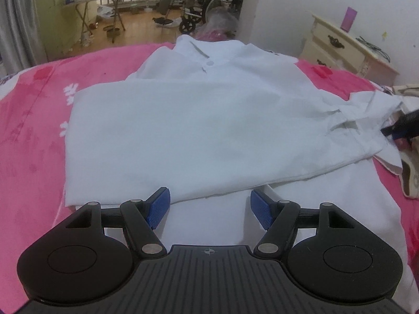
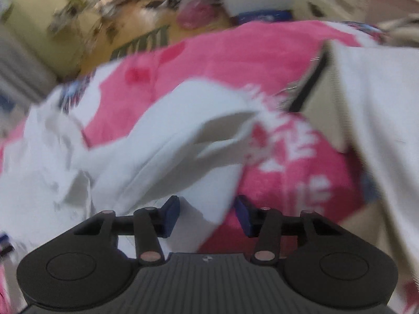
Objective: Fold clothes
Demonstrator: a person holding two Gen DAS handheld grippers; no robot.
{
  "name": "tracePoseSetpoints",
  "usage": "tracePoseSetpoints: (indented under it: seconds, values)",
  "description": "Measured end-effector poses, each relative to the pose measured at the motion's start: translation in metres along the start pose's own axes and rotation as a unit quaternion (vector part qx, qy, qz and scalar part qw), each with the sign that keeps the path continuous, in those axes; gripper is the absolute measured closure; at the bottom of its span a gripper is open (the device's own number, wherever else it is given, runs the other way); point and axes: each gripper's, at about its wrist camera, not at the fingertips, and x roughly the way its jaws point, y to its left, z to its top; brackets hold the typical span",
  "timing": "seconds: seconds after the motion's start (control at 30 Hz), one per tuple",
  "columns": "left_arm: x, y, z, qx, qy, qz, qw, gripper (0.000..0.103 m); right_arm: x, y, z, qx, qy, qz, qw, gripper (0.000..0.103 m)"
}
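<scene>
Left wrist view first: your left gripper [image 1: 210,210] sits low over the near hem of the white shirt [image 1: 183,130], level and aimed straight up the garment toward the collar button [image 1: 209,63]. Its blue pads [image 1: 158,210] stand well apart with nothing between them, so this hand holds no cloth. The shirt lies spread on the pink bedspread [image 1: 34,136], with one side already laid flat across the body. That leaves a straight left edge, which looks like the reason for parking here, squared to the centre line. At the far right edge your right gripper [image 1: 400,125] shows as a dark shape at the bunched sleeve [image 1: 366,112].

Right wrist view, heavily blurred: your right gripper [image 2: 207,216] tilts against the bedspread [image 2: 209,60] and points along the loose sleeve [image 2: 170,141], which rises in a lifted fold ahead of it. Its pads [image 2: 171,216] are parted, and white cloth lies in the gap between them without being pinched, as far as the blur lets you judge. A beige garment [image 2: 379,130] lies to the right, apart from the shirt. My guess is that this sleeve is the next part to bring across.
</scene>
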Motion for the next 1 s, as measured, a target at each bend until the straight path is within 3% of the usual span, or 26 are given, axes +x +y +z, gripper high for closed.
tracePoseSetpoints:
  seconds: [0.07, 0.1, 0.17, 0.23, 0.33, 0.43, 0.57, 0.8, 0.93, 0.97, 1.0]
  values:
    - [0.001, -0.001, -0.001, 0.003, 0.000, 0.001, 1.0000, 0.034, 0.005, 0.013, -0.002, -0.055, -0.001, -0.027, 0.998, 0.076]
    - [0.002, -0.002, -0.002, 0.005, 0.000, 0.001, 1.0000, 0.034, 0.001, 0.016, 0.000, -0.069, -0.005, -0.038, 0.997, 0.102]
    - [0.003, -0.002, -0.003, 0.010, 0.000, 0.000, 1.0000, 0.034, -0.015, 0.021, 0.004, -0.099, -0.029, -0.073, 0.992, 0.103]
    - [0.003, -0.001, -0.004, 0.013, 0.000, 0.000, 0.9999, 0.034, -0.033, 0.027, 0.013, -0.160, -0.071, -0.144, 0.974, 0.103]
    - [0.003, 0.000, -0.005, 0.010, 0.000, -0.001, 0.9999, 0.034, -0.059, 0.044, 0.019, -0.276, -0.141, -0.269, 0.912, 0.103]
    - [0.003, 0.002, -0.004, 0.008, 0.000, 0.001, 1.0000, 0.034, -0.068, 0.055, 0.027, -0.366, -0.195, -0.379, 0.827, 0.103]
    - [0.003, 0.003, -0.003, 0.008, 0.002, 0.000, 1.0000, 0.034, -0.069, 0.061, 0.030, -0.429, -0.248, -0.463, 0.735, 0.103]
    - [0.002, 0.005, -0.004, 0.011, 0.003, 0.000, 0.9999, 0.034, -0.063, 0.090, 0.016, -0.493, -0.307, -0.464, 0.669, 0.103]
    - [0.000, 0.010, -0.004, 0.001, 0.001, 0.000, 1.0000, 0.034, -0.085, 0.167, -0.012, -0.548, -0.392, -0.393, 0.626, 0.103]
    - [-0.001, 0.012, -0.004, -0.004, 0.000, 0.000, 1.0000, 0.034, -0.095, 0.194, -0.027, -0.565, -0.421, -0.353, 0.616, 0.102]
    - [-0.003, 0.016, -0.005, -0.012, -0.001, 0.001, 0.9999, 0.034, -0.103, 0.218, -0.043, -0.582, -0.441, -0.311, 0.608, 0.096]
